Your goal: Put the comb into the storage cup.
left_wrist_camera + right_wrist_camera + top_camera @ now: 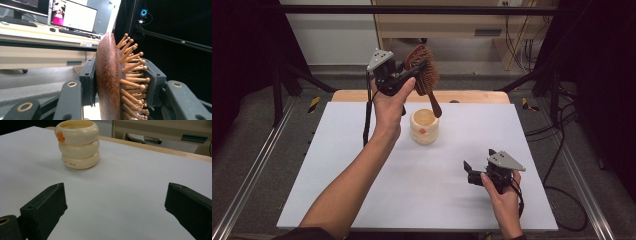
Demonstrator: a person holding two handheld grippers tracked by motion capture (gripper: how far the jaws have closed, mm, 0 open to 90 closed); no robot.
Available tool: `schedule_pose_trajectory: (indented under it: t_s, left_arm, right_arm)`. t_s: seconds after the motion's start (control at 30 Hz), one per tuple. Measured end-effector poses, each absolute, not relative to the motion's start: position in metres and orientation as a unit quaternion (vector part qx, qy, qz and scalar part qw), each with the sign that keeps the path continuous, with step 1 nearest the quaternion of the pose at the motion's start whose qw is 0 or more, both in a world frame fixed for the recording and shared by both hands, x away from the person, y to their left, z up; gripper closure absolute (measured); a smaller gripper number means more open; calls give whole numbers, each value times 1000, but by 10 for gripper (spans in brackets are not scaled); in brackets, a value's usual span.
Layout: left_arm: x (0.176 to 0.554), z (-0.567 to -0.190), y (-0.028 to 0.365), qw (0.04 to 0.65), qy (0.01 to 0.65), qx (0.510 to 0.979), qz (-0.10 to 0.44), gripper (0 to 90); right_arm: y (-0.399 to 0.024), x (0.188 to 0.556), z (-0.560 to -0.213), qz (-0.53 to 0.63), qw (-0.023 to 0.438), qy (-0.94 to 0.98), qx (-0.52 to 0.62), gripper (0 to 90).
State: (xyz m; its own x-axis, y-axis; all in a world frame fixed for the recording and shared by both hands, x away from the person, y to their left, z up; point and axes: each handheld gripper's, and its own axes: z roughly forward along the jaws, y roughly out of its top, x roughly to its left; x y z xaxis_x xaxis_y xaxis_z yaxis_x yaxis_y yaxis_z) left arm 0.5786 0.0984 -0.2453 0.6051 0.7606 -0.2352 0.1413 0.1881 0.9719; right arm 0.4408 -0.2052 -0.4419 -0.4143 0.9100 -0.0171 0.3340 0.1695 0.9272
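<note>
Left gripper [421, 70] pinches the hairbrush [423, 75] head: rigid, light wood (bristles may slip). Right gripper [473, 173] rests on the tabletop [337, 165], fingers spread.

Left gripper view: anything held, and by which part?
Yes: the left hand-held gripper is shut on the brown wooden hairbrush, clamped across its head, back against bristle side.
</note>
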Motion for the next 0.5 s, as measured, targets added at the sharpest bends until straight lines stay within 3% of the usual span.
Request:
schedule_pose_trajectory:
  t_s: [0.5]
  left_arm:
    - [589,-247,110,662,393,587,248,524]
  right_arm:
    - [-202,441,-443,468,303,699,447,39]
